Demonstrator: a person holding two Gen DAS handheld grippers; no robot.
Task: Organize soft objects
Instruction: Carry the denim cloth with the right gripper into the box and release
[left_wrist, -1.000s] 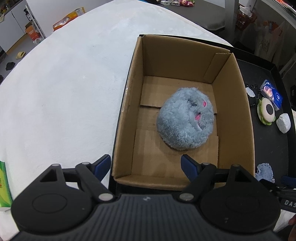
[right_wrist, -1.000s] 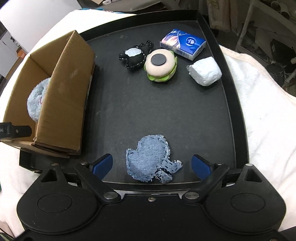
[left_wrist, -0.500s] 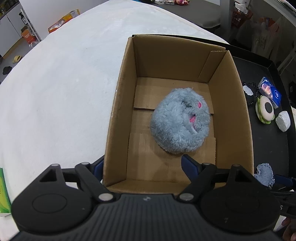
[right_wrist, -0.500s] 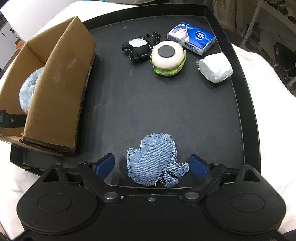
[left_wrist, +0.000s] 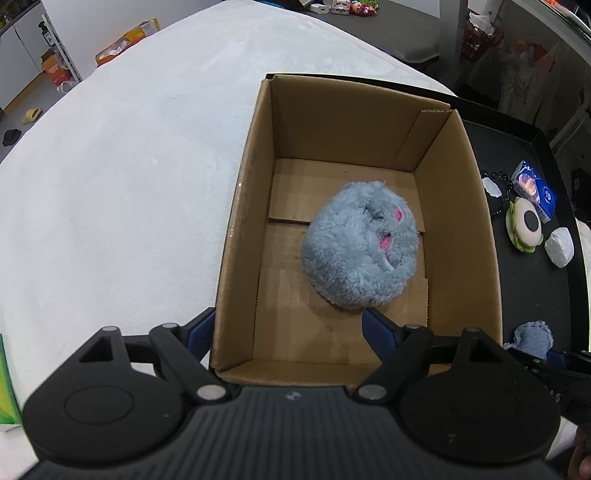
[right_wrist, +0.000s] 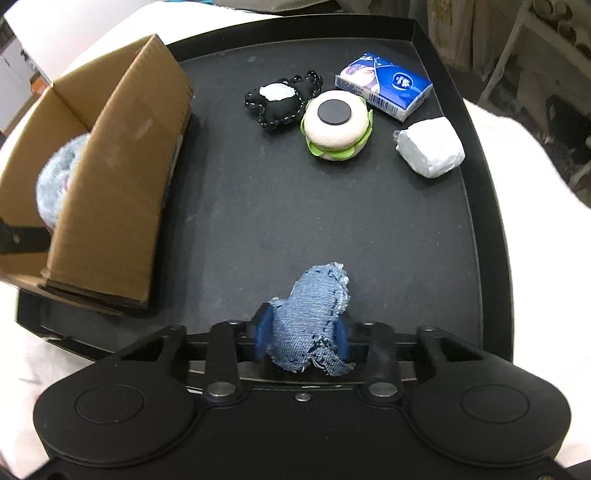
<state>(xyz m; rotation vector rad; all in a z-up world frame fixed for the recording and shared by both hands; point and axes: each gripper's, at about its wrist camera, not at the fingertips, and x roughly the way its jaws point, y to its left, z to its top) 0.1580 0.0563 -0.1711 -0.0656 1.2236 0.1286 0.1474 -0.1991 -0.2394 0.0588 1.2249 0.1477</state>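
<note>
A cardboard box (left_wrist: 480, 236) stands on the left end of a black tray (right_wrist: 491, 236) and holds a fluffy grey-blue plush (left_wrist: 360, 245). My left gripper (left_wrist: 286, 330) is open at the box's near left corner, one finger outside the wall and one inside. My right gripper (right_wrist: 301, 334) is shut on a blue denim pouch (right_wrist: 312, 314) near the tray's front edge. The box (right_wrist: 110, 206) and the plush (right_wrist: 57, 181) also show in the right wrist view. The pouch (left_wrist: 532, 338) shows at the right edge of the left wrist view.
At the tray's far end lie a black stitched pouch (right_wrist: 282, 99), a round burger-shaped toy (right_wrist: 338, 127), a blue tissue pack (right_wrist: 386, 86) and a white wrapped lump (right_wrist: 430, 147). White cloth (left_wrist: 110, 184) covers the table left of the box.
My right gripper has closed on the denim pouch, which now stands bunched between the fingers. My left gripper has shifted left along the box, so its fingers straddle the left wall.
</note>
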